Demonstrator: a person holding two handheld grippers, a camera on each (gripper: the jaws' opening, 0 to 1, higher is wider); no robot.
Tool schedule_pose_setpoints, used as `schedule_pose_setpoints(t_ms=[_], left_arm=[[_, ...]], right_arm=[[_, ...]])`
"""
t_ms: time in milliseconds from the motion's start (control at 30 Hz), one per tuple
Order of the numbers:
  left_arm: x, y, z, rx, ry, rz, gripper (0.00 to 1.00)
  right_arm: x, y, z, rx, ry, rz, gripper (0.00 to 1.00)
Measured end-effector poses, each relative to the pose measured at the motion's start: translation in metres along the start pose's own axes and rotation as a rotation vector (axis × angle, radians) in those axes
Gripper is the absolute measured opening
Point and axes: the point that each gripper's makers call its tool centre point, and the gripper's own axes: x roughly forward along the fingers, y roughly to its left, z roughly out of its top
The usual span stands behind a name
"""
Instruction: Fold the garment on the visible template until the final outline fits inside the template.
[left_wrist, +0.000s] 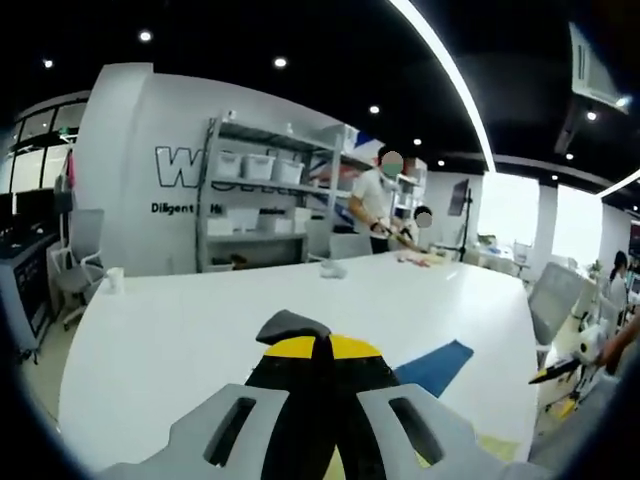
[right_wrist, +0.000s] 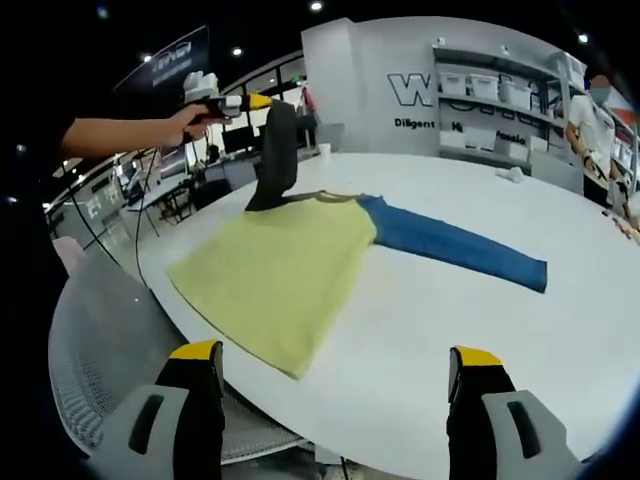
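Left gripper (right_wrist: 262, 104) is clenching the garment's (right_wrist: 300, 260) dark sleeve (right_wrist: 278, 150) above the table (right_wrist: 560, 330); right gripper (right_wrist: 335, 385) is hovering released.

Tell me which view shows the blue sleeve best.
The right gripper view: the blue sleeve lies stretched out whole on the white table. In the left gripper view its end peeks past the shut left gripper.

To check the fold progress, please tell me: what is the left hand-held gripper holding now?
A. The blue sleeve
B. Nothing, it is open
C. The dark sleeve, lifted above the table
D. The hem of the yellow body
C: in the right gripper view the left hand-held gripper lifts the dark sleeve off the table, while the blue sleeve lies flat.
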Motion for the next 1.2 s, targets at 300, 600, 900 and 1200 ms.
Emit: schedule_pose_setpoints(t_ms=[300,600,900,1200], left_arm=[[0.016,-0.010,-0.022,-0.020,0.041,-0.012,0.04],[0.028,-0.026,-0.039,-0.025,0.077,-0.034,0.04],[0.036,-0.034,-0.051,-0.029,0.101,-0.046,0.04],[0.044,-0.041,-0.066,-0.032,0.134,-0.054,0.04]], right_arm=[[-0.002,-0.006,0.005,-0.001,-0.007,-0.014,0.92],[-0.004,-0.010,0.005,0.005,-0.008,-0.024,0.92],[-0.005,-0.013,0.002,0.016,-0.006,-0.034,0.91],[-0.006,-0.017,0.000,0.025,-0.004,-0.044,0.91]])
